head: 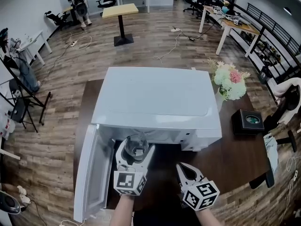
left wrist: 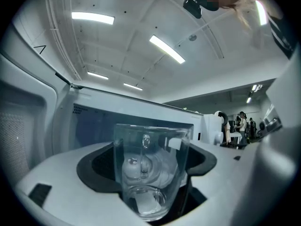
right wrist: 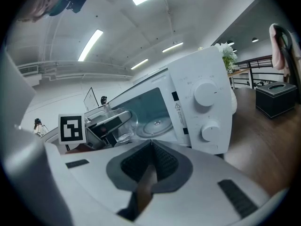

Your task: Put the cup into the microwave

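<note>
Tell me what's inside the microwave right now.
Only a glass turntable shows inside the microwave. The cup sits in the left gripper at the opening, not yet in. The gripper hides the cavity's left side.

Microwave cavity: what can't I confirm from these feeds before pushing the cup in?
- Cavity floor: in the head view it is hidden under the top of the microwave. The right gripper view shows only part of the turntable; the rest is behind the left gripper.
- Contents of the cup: left gripper view, clear glass with reflections, cannot tell.
- Cavity back wall: left gripper view, dark and blurred behind the cup.
</note>
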